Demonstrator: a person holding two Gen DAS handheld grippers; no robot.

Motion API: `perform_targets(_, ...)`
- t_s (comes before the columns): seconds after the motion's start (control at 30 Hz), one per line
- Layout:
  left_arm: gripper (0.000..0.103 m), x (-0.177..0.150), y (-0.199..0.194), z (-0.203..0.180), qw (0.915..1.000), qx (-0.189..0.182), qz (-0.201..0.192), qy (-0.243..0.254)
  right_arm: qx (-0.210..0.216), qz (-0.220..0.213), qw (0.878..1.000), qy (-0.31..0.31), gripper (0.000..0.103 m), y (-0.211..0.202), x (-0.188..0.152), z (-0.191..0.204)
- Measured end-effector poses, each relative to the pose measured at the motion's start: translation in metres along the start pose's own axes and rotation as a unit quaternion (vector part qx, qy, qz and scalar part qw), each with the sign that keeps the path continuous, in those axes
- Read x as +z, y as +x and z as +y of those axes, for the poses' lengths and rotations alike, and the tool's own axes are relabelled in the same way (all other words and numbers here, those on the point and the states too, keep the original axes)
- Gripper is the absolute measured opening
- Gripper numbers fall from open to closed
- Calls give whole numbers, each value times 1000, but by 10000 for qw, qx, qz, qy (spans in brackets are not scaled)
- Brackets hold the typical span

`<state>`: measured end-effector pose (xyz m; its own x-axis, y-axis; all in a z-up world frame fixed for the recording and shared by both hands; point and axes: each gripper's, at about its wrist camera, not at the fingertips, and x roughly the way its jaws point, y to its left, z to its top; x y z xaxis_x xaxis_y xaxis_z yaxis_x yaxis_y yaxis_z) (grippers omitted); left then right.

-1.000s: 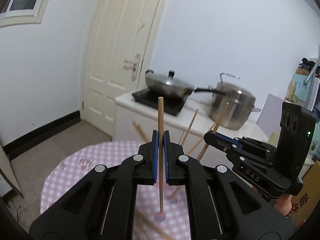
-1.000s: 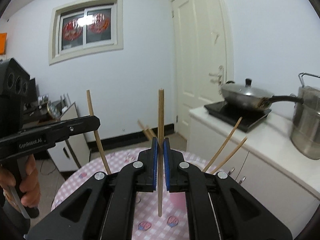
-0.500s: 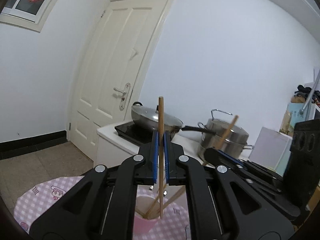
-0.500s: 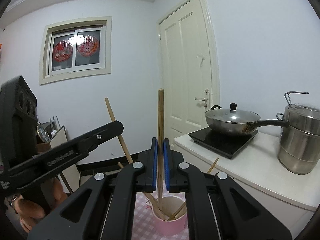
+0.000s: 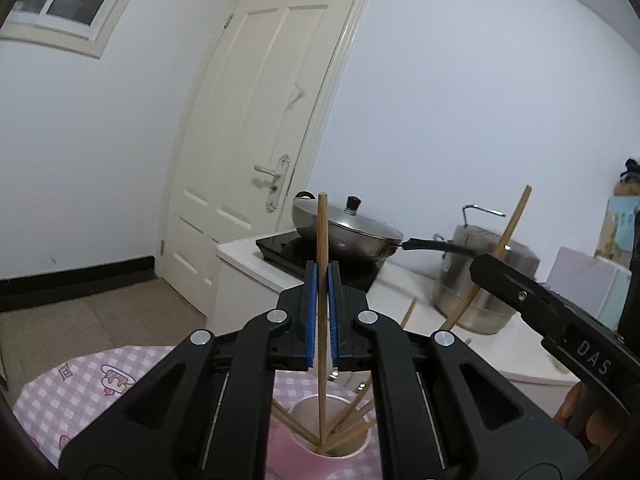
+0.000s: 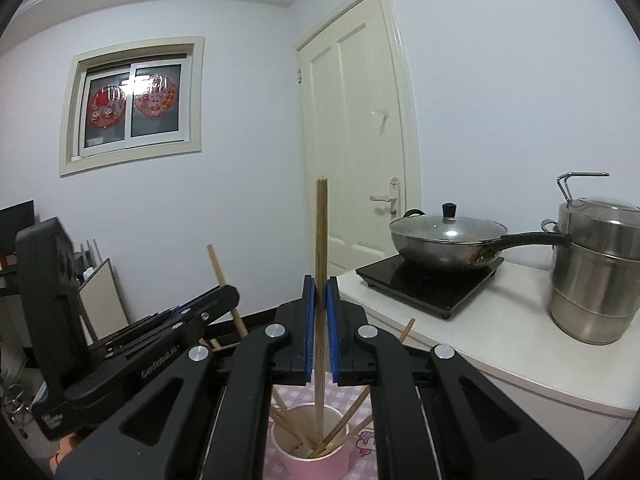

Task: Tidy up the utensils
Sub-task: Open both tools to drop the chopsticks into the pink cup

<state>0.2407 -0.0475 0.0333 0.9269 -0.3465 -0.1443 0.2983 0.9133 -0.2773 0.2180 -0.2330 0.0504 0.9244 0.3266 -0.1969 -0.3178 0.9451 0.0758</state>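
1. At far left of the right wrist view, the left gripper (image 6: 230,298) has its jaws closed on a chopstick (image 6: 226,292) that tilts down toward the cup (image 6: 316,462)
2. Centre, left wrist view: the same left gripper (image 5: 321,316) clamps that stick (image 5: 321,240) upright between the blue pads (image 5: 310,316); its lower end is inside the cup (image 5: 362,446), among sticks already leaning there
3. Centre, right wrist view: the right gripper (image 6: 321,328) is closed on a second chopstick (image 6: 321,240), also upright, its tip inside the cup rim
4. At right, left wrist view: the right gripper (image 5: 486,264) and its stick (image 5: 508,236) angle toward the same cup; a wok (image 5: 352,228) and steel pot (image 5: 480,280) stand on the counter (image 5: 240,254) behind, well apart
5. Risk: both sticks share one narrow opening; they may cross or jam against the leaning sticks
6. Risk: a sideways push on the rim could tip the light cup on the tablecloth (image 5: 80,392)
7. Risk: release with a tip caught on another stick may let the stick fall outside
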Motion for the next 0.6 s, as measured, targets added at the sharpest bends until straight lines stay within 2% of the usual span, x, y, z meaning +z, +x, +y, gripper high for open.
perform_targets(0.2, 6, -23, 0, -6, 9994, 58, 44, 332, -156, -100, 9998, -73, 4, 12, -20, 4)
perform_targets(0.6, 6, -45, 8, 8, 9979, -27, 629, 176, -66, 352, 9993, -101, 4, 30, -58, 7)
